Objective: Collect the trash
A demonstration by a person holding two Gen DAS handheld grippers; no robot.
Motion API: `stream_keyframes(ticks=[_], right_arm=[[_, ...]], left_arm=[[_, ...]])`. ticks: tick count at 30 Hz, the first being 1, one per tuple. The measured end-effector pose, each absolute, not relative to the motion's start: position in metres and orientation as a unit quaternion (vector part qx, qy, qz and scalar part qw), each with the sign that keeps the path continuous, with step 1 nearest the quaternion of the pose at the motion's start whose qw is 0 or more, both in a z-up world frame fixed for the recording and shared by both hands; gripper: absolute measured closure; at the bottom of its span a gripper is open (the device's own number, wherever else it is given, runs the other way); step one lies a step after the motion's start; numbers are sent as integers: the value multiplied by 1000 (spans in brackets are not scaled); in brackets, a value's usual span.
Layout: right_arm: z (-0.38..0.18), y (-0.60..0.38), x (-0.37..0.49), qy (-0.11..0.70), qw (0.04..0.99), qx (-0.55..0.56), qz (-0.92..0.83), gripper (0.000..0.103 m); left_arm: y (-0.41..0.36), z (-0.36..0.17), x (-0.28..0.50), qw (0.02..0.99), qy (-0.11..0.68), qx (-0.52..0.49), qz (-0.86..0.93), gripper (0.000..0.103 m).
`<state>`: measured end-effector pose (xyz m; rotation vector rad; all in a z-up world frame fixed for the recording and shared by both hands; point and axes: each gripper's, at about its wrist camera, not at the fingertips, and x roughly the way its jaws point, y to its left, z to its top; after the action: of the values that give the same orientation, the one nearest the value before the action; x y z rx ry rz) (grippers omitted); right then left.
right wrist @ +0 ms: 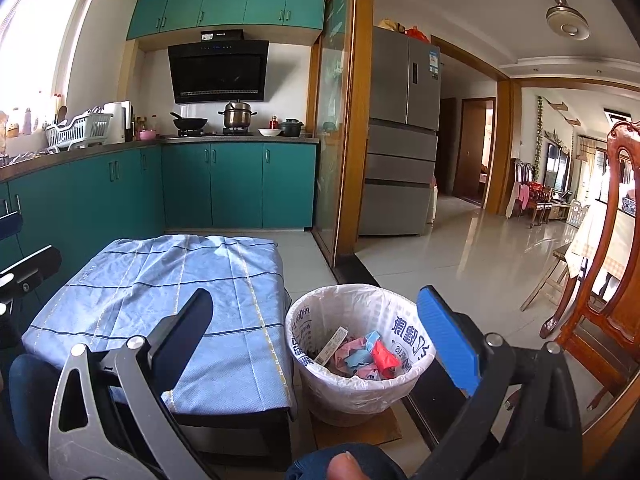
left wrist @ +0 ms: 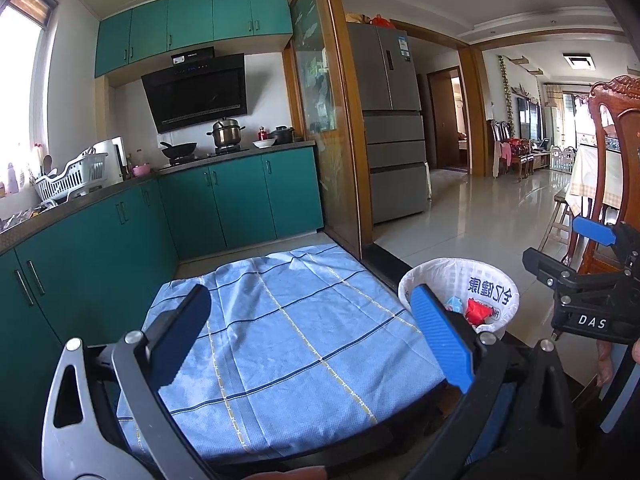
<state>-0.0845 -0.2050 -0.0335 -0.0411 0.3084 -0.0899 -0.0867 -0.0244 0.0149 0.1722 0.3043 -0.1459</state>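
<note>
A round bin (right wrist: 356, 392) lined with a white printed bag stands on the floor right of a low table. It holds crumpled pink, blue and red trash (right wrist: 368, 356). The bin also shows in the left wrist view (left wrist: 460, 280). My left gripper (left wrist: 316, 308) is open and empty above the blue checked cloth (left wrist: 288, 320) on the table. My right gripper (right wrist: 320, 316) is open and empty, held above the table's right edge and the bin. The right gripper also shows in the left wrist view (left wrist: 592, 276) at the right.
Teal kitchen cabinets (right wrist: 236, 188) run along the left and back, with a stove and pots on top. A wooden door frame (right wrist: 352, 120) and a grey fridge (right wrist: 400, 136) stand behind the bin. A wooden chair (right wrist: 600, 280) stands at right on tiled floor.
</note>
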Motion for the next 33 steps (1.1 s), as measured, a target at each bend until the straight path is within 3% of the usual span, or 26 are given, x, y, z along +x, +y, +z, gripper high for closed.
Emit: stream_keyframes(ticks=[33], right_arm=[[-39,-209,-80,161,986,-13,-39,3]], left_arm=[[-32,9,-78,980,163,92,-72,3]])
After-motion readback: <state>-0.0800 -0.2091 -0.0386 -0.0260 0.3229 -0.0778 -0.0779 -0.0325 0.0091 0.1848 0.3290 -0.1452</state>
